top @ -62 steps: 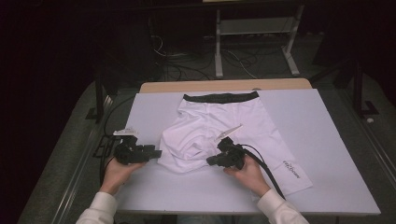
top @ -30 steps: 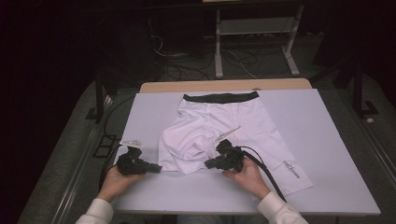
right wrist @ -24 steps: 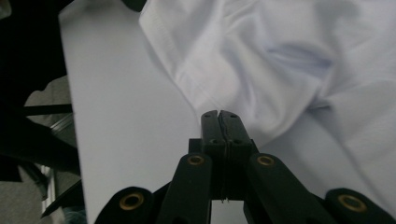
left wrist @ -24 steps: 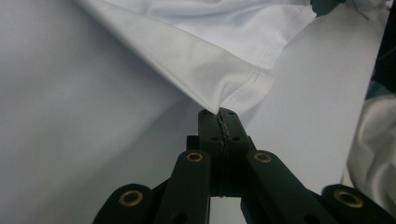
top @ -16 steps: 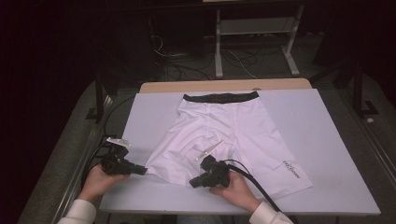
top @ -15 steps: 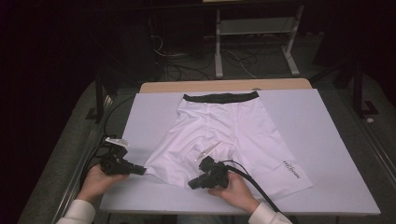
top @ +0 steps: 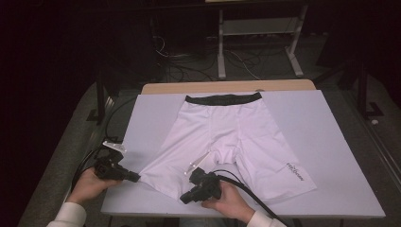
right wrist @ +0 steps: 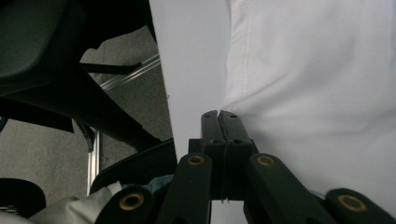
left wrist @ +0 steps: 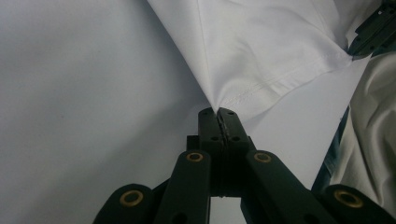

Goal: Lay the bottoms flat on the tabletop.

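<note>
left claw: clamped on white shorts hem corner | right claw: clamped on hem | shorts flat on bench

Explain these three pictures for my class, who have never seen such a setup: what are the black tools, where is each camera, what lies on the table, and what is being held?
No robot arm here: a person holds a hand-held gripper, a black two-jaw clamp, in each hand. The high view looks down from above the person's side, showing the left hand-held gripper and the right hand-held gripper. The other two pictures come from cameras riding on each tool, looking along its jaws.

On the pale table lie white shorts with a dark waistband, spread flat. In the left gripper view, the shut jaws pinch a corner of one leg's hem. In the right gripper view, the shut jaws meet the cloth's edge at that leg's other corner, apparently pinching it too.
</note>
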`<state>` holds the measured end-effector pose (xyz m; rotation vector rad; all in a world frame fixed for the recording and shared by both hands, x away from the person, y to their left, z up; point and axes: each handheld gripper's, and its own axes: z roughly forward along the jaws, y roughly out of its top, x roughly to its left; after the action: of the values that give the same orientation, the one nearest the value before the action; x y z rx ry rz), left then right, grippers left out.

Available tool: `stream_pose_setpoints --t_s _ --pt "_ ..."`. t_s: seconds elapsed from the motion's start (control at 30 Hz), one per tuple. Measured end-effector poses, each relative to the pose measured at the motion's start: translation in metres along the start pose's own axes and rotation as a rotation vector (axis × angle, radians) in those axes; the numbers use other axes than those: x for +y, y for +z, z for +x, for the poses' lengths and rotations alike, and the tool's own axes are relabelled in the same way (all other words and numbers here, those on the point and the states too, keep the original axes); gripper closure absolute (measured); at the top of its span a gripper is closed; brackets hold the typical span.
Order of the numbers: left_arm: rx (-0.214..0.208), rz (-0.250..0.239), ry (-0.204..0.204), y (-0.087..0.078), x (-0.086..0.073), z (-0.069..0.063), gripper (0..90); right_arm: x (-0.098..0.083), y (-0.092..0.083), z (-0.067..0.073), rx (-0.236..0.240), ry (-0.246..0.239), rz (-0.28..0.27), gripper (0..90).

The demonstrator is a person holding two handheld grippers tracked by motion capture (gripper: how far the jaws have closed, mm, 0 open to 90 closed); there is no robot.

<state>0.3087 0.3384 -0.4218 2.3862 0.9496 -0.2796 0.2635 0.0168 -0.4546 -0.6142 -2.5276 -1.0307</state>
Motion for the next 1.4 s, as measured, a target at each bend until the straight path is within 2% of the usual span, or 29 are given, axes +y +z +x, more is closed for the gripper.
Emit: stream_pose_setpoints --t_s 0.33,0.4,0.43,0.5,0.6,0.63,0.7,0.73,0.77,0.8,0.83,0.87,0.9,0.97,1.13,1.17,1.23,1.4 --pt "-0.037 0.004 0.015 -0.002 -0.001 -0.004 88.0 -0.001 0.001 0.001 0.065 0.014 0.018 88.5" --pt "-0.033 -0.001 0.022 -0.003 0.0 -0.004 87.0 -0.001 -0.001 0.001 0.074 0.019 0.019 88.4" --pt "-0.025 -0.009 0.025 -0.003 0.001 -0.005 84.3 -0.001 -0.002 0.001 0.082 0.021 0.019 88.4" --pt "-0.041 -0.022 0.031 -0.004 0.002 -0.005 79.0 -0.002 -0.006 0.001 0.092 0.02 0.019 88.3" --pt "-0.033 -0.052 0.03 -0.005 0.005 -0.006 64.0 -0.004 -0.01 0.001 0.1 0.021 0.026 87.5" --pt "-0.035 -0.065 0.029 -0.004 0.006 -0.006 60.8 -0.004 -0.012 0.001 0.097 0.023 0.028 86.2" --pt "-0.028 -0.082 0.031 -0.004 0.007 -0.007 53.8 -0.006 -0.014 -0.001 0.121 0.038 0.022 83.5" --pt "-0.023 -0.097 0.034 -0.004 0.008 -0.009 47.9 -0.007 -0.017 -0.001 0.117 0.039 0.012 80.0" --pt "-0.022 -0.107 0.042 -0.004 0.009 -0.009 47.9 -0.007 -0.017 -0.001 0.117 0.039 0.012 80.0" --pt "-0.019 -0.122 0.043 -0.004 0.01 -0.01 44.7 -0.008 -0.019 -0.001 0.106 0.03 0.008 78.7" --pt "-0.018 -0.132 0.041 -0.004 0.012 -0.01 39.3 -0.009 -0.023 0.0 0.075 0.006 -0.01 74.5" --pt "-0.016 -0.139 0.046 -0.003 0.013 -0.011 39.3 -0.009 -0.023 0.0 0.075 0.006 -0.01 74.5" --pt "-0.013 -0.155 0.056 -0.003 0.014 -0.011 34.9 -0.01 -0.028 0.001 0.044 -0.015 -0.028 69.7" --pt "-0.007 -0.18 0.064 -0.003 0.016 -0.013 32.9 -0.01 -0.03 0.001 0.033 -0.019 -0.029 67.5" --pt "0.024 -0.24 0.069 -0.002 0.023 -0.017 20.6 -0.01 -0.043 0.0 -0.028 -0.049 -0.069 57.8" --pt "0.033 -0.252 0.068 -0.002 0.025 -0.018 15.5 -0.01 -0.046 -0.001 -0.04 -0.049 -0.079 56.4" --pt "0.046 -0.266 0.072 -0.002 0.029 -0.019 12.9 -0.01 -0.057 -0.005 -0.07 -0.047 -0.104 50.3" --pt "0.068 -0.284 0.085 0.0 0.039 -0.023 6.5 -0.01 -0.072 -0.011 -0.112 -0.042 -0.131 44.2"
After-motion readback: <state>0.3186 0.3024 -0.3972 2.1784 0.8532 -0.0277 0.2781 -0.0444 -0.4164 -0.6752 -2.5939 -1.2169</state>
